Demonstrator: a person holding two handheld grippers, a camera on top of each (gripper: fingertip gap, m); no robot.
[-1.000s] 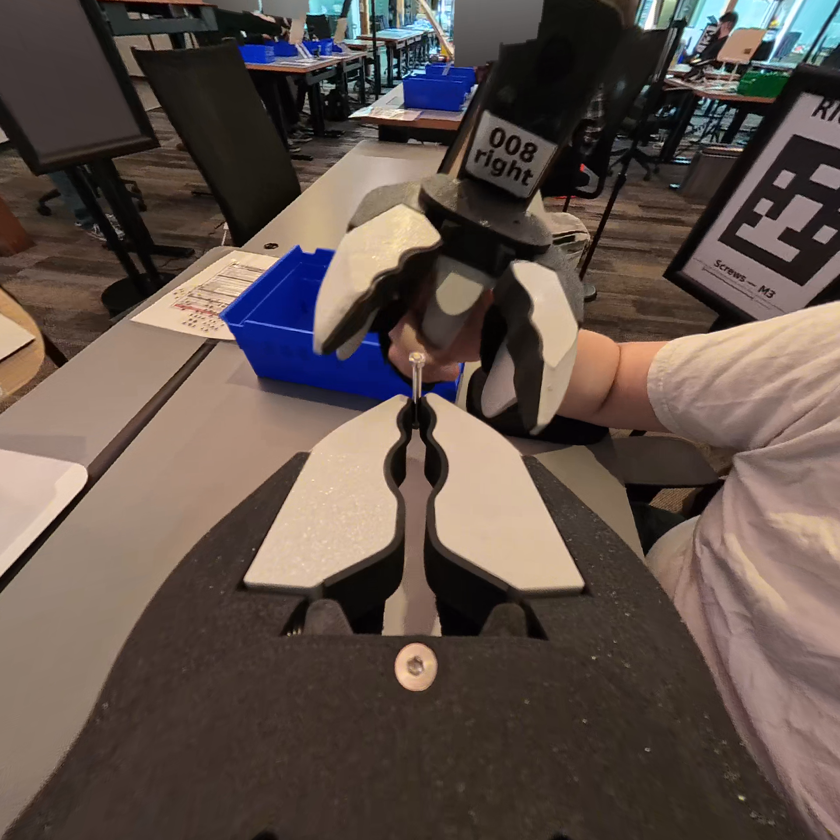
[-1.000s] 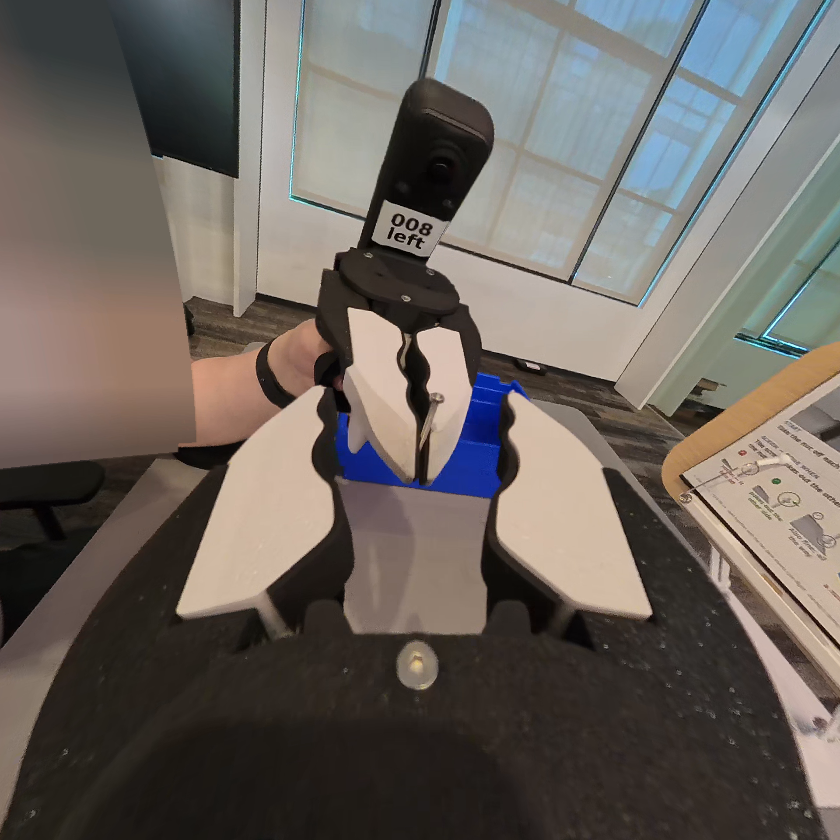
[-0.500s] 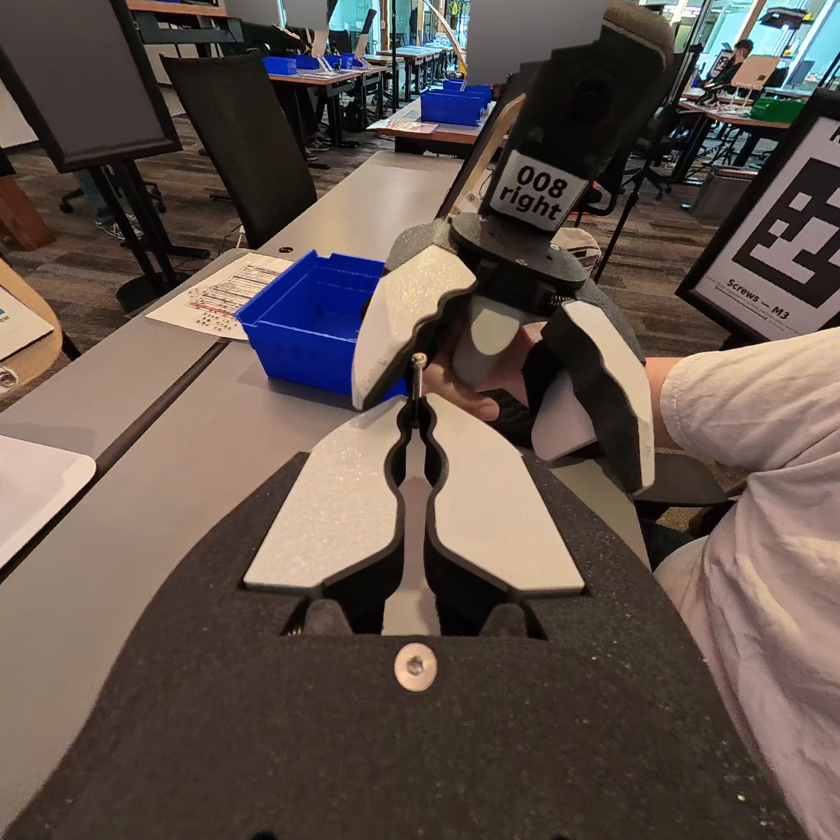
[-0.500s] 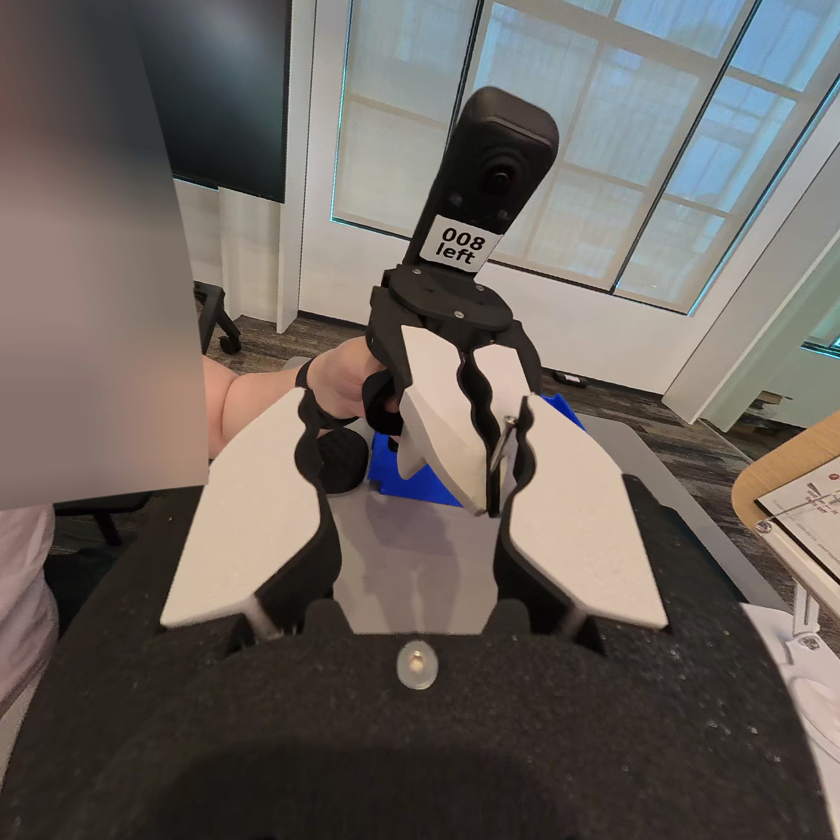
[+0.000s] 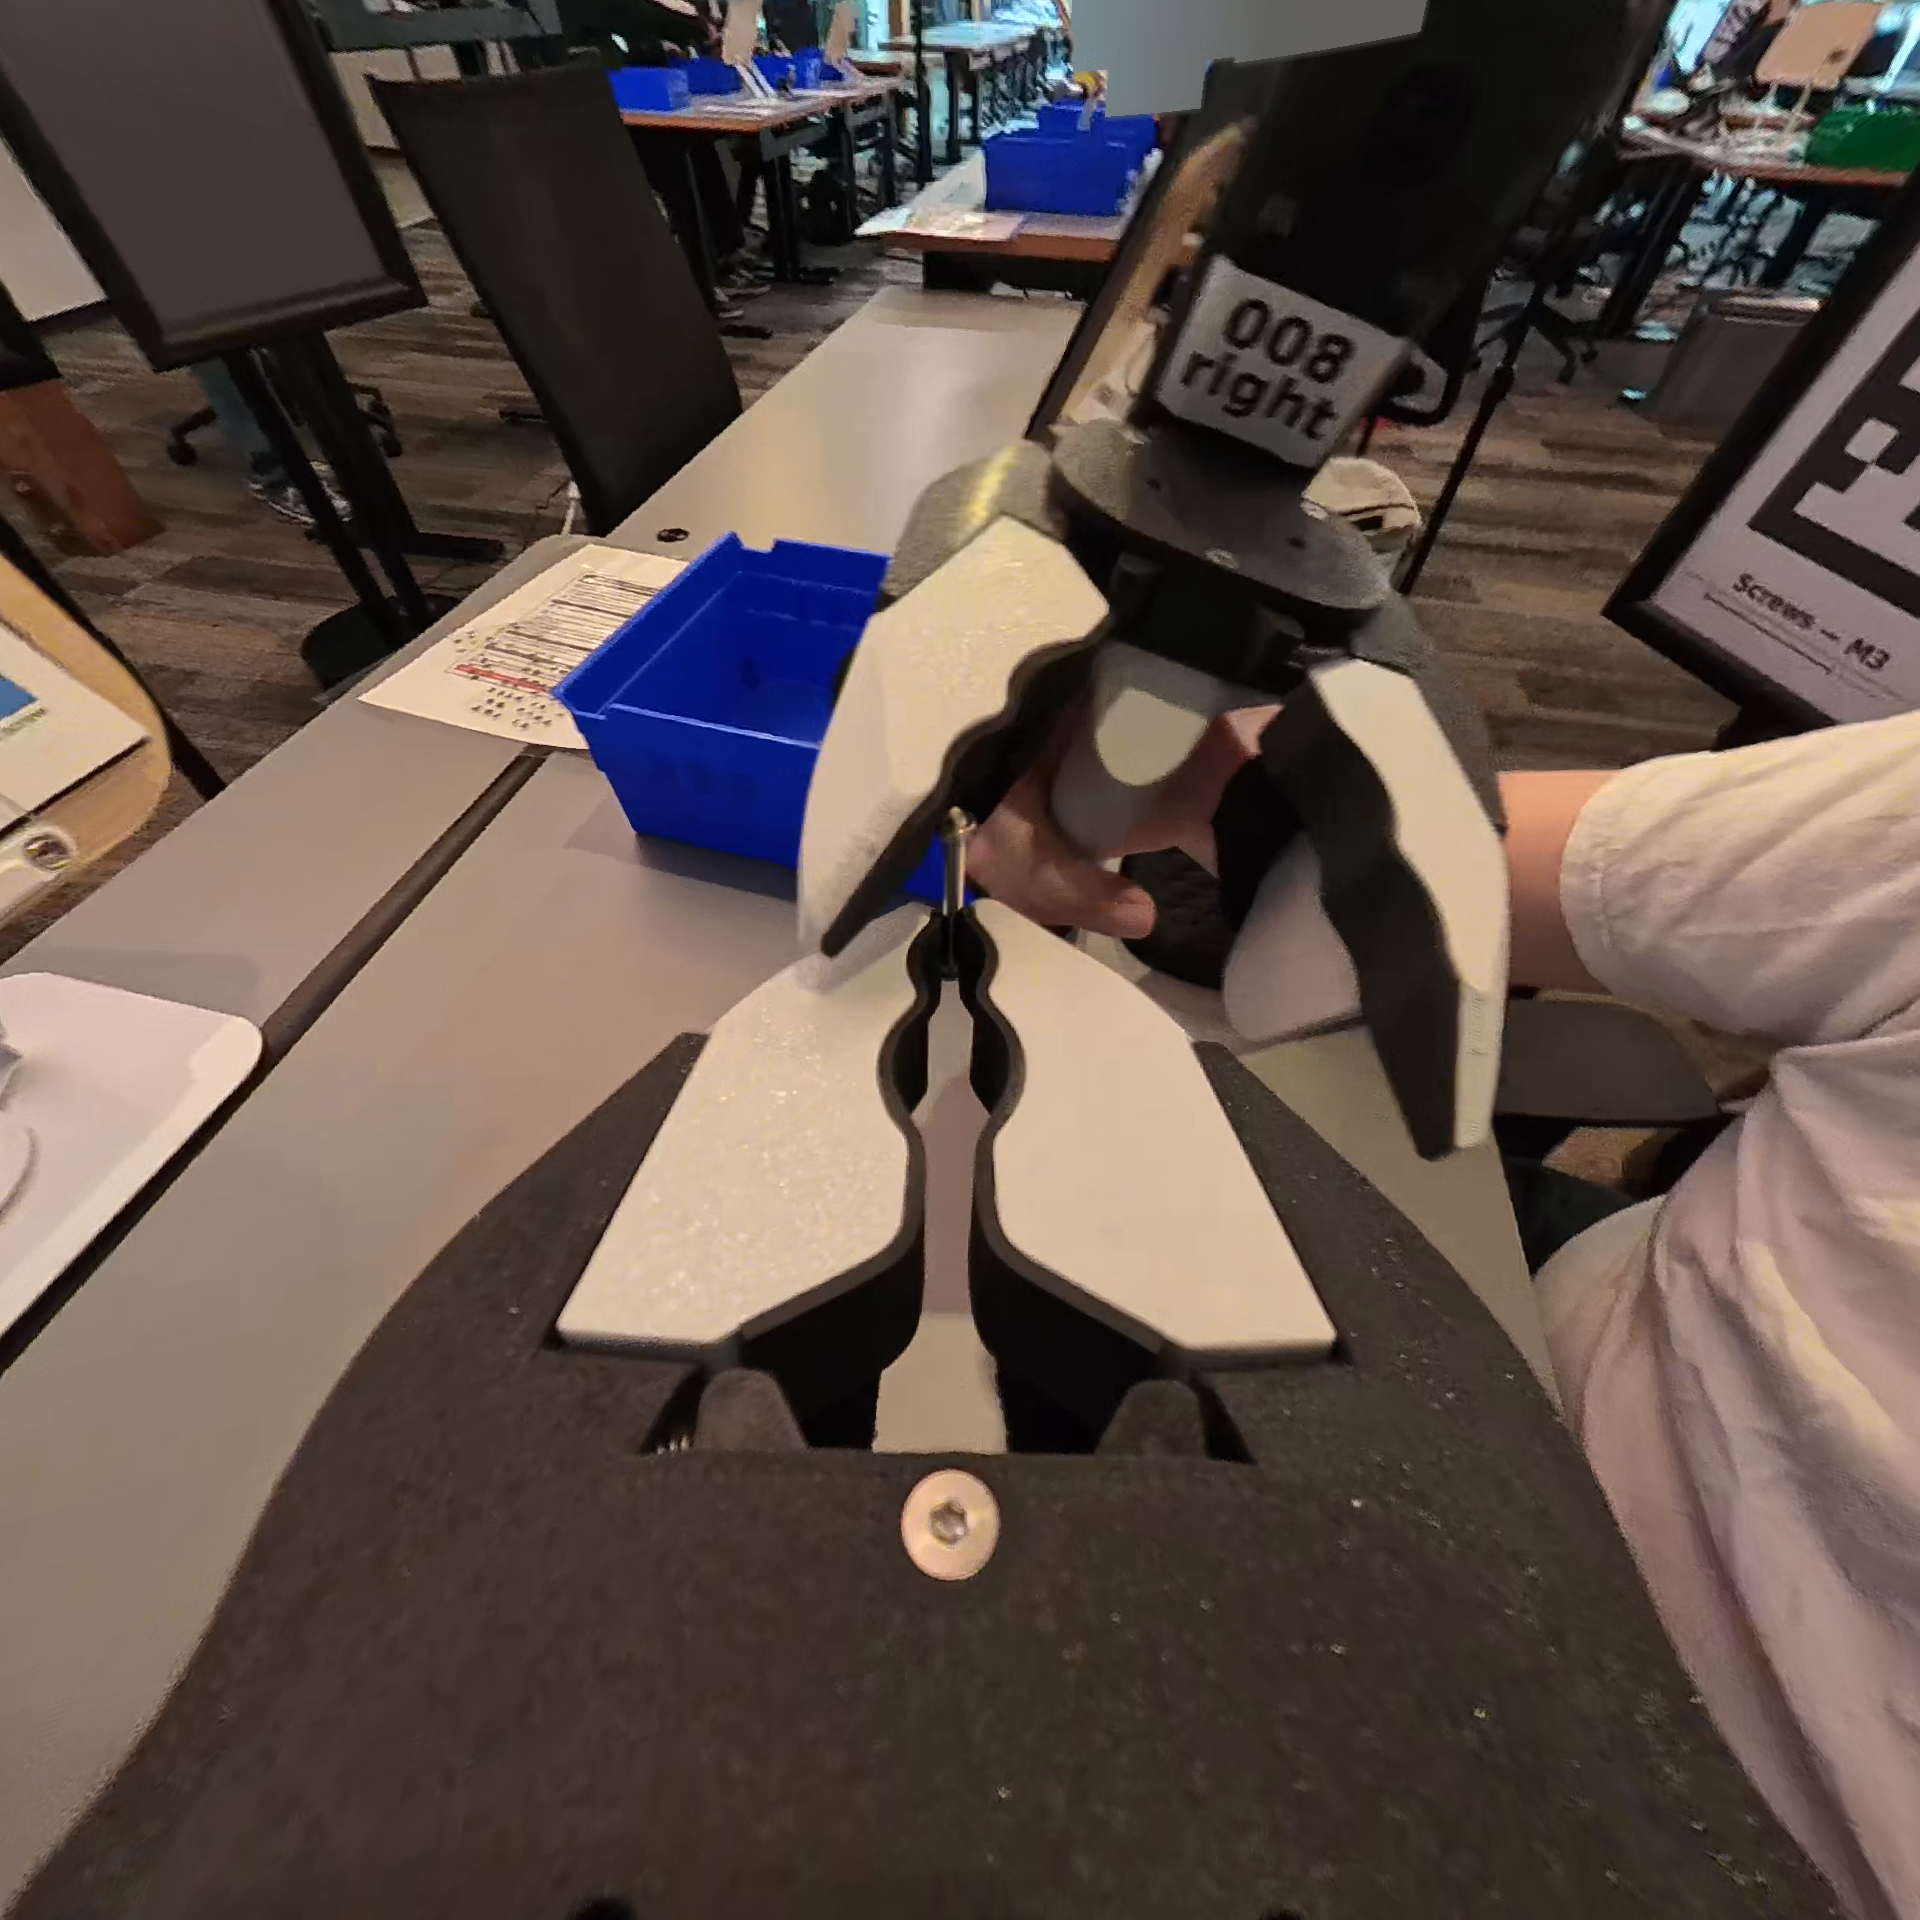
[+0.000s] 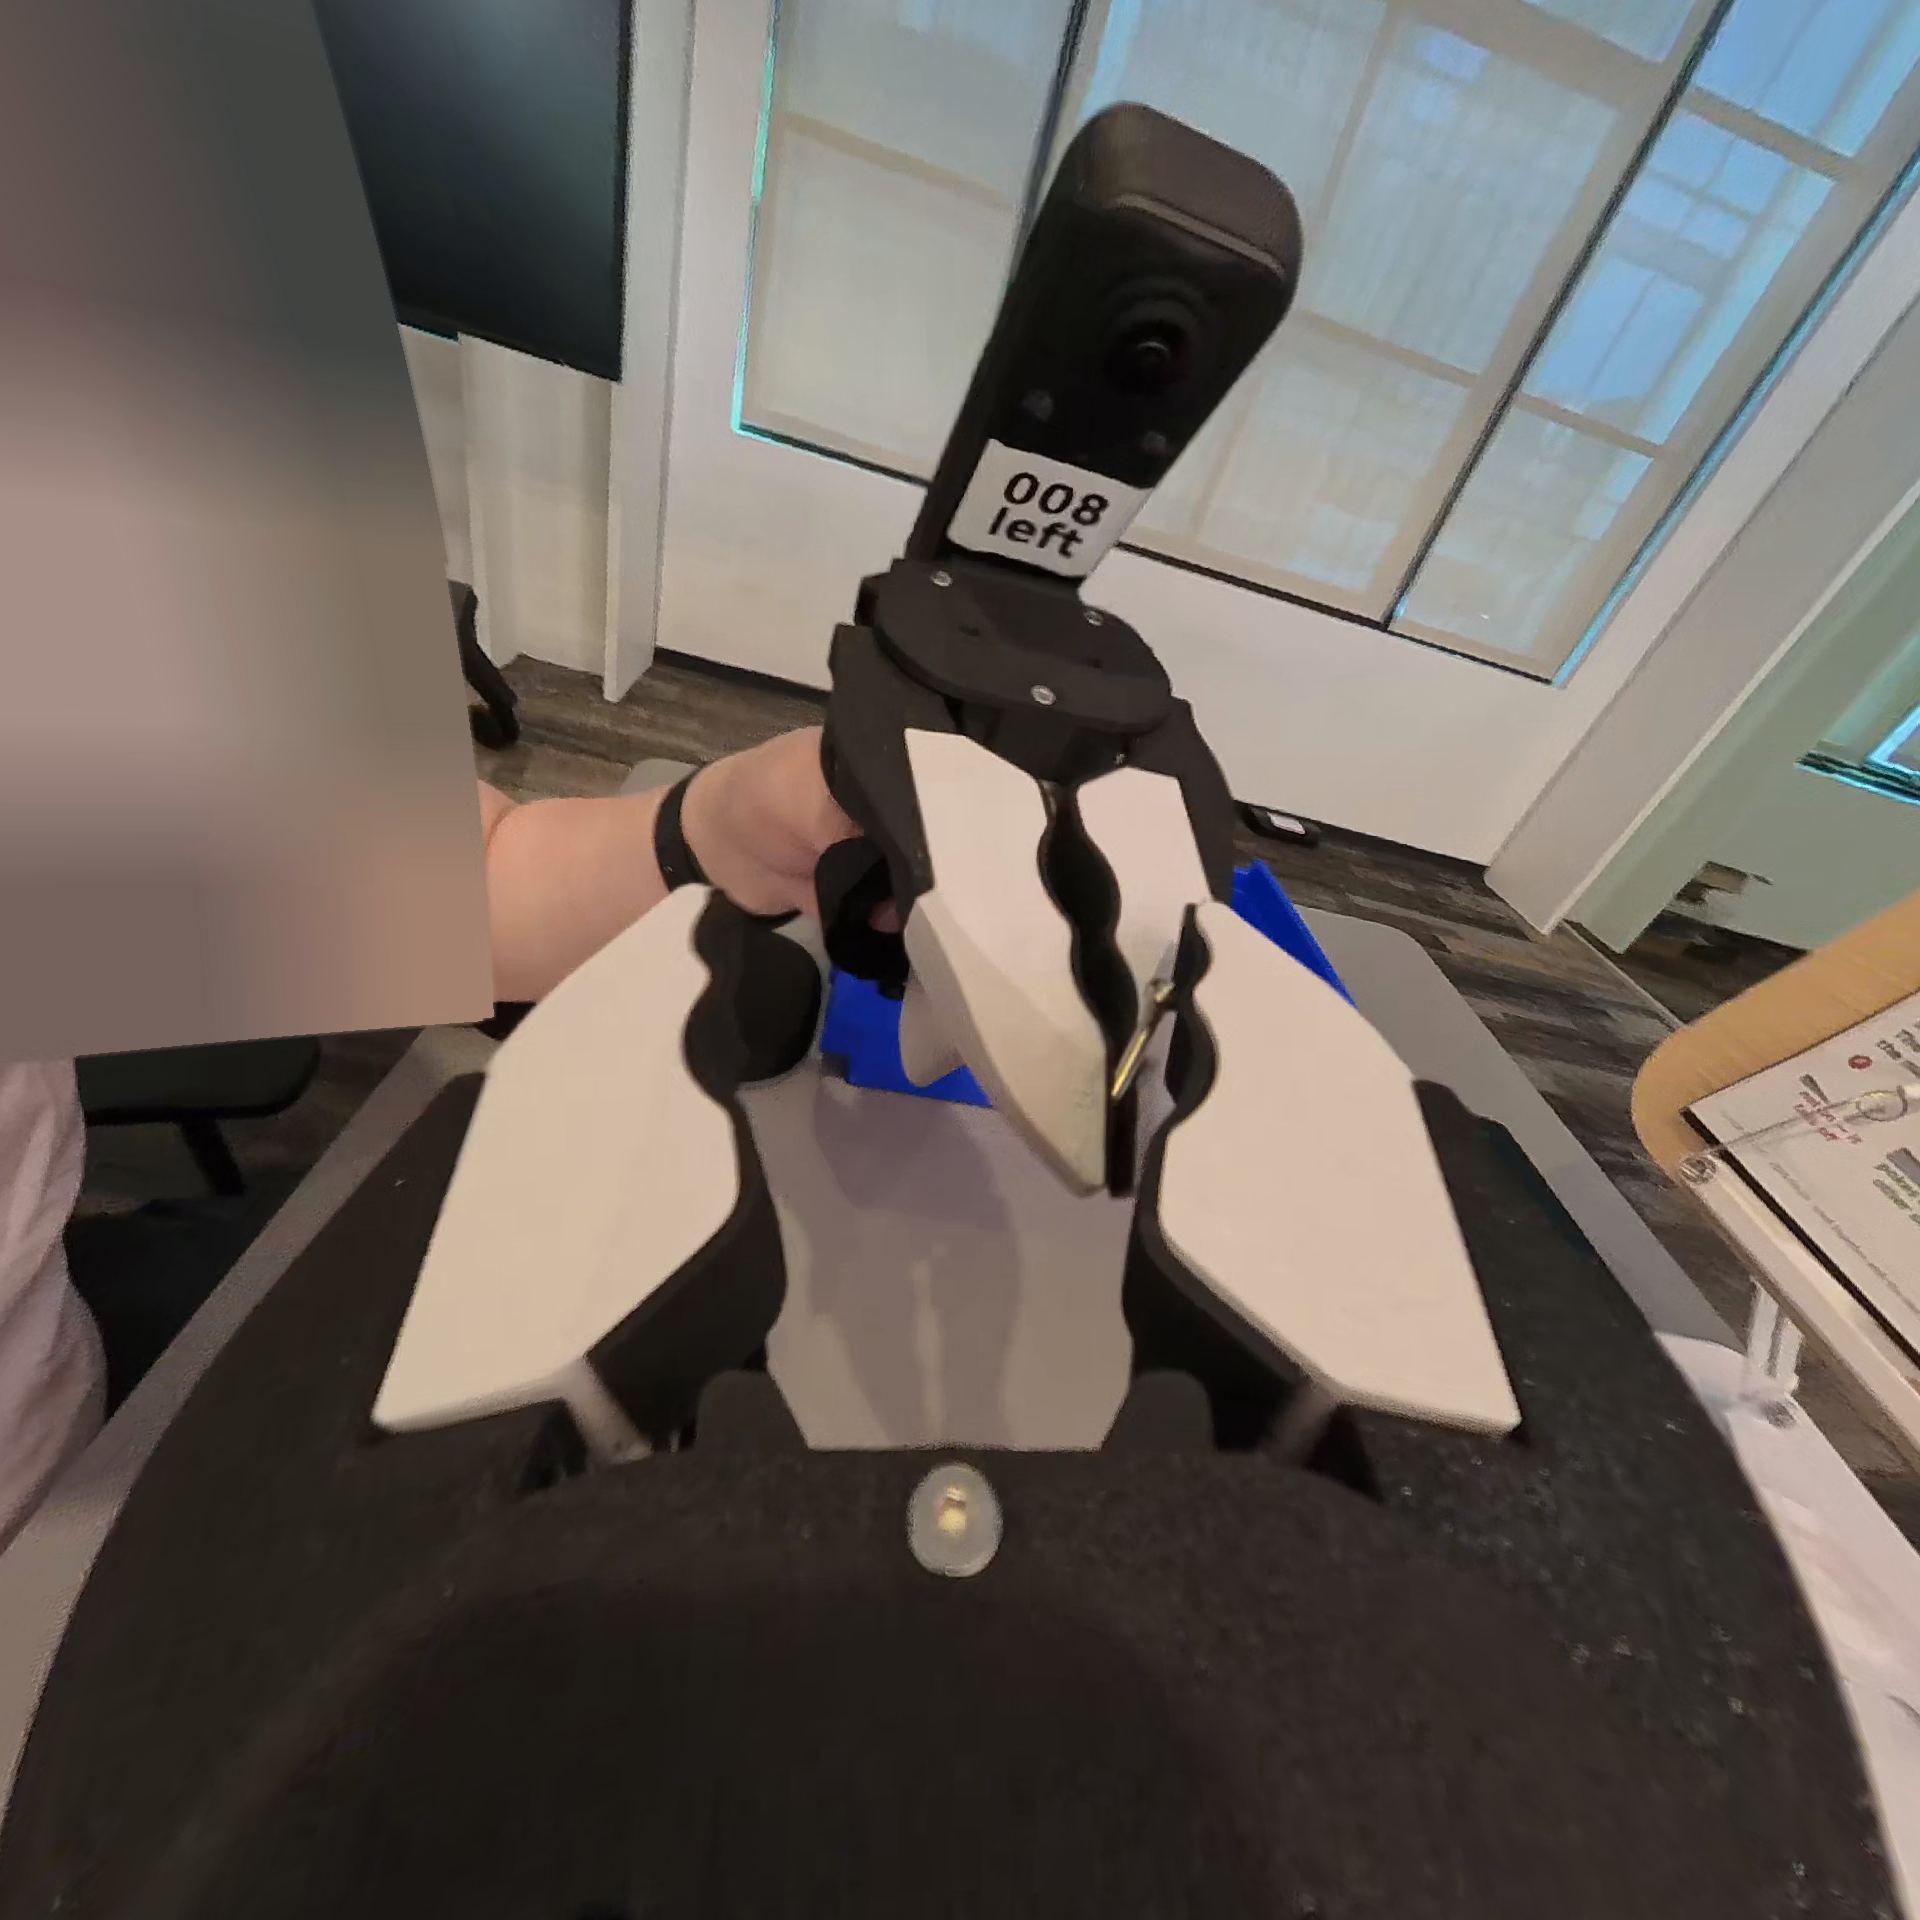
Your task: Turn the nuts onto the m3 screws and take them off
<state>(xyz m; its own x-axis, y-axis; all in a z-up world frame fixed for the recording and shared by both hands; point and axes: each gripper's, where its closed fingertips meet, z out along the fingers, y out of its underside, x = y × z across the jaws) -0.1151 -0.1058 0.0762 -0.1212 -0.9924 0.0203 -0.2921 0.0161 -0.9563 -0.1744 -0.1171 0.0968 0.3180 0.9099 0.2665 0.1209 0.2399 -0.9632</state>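
My left gripper [image 5: 951,940] is clamped on a screw [image 5: 952,871], pinching its lower end at the very fingertips so the shank stands up above them with the head on top. My right gripper [image 5: 1127,1013] faces it from beyond with its fingers spread wide and nothing between them; one finger [image 5: 940,707] lies just beside the screw head, close enough that I cannot tell whether they touch. Both are held above the grey table [image 5: 416,1039]. A blue bin [image 5: 717,717] sits on the table behind them, near a printed sheet [image 5: 561,644].
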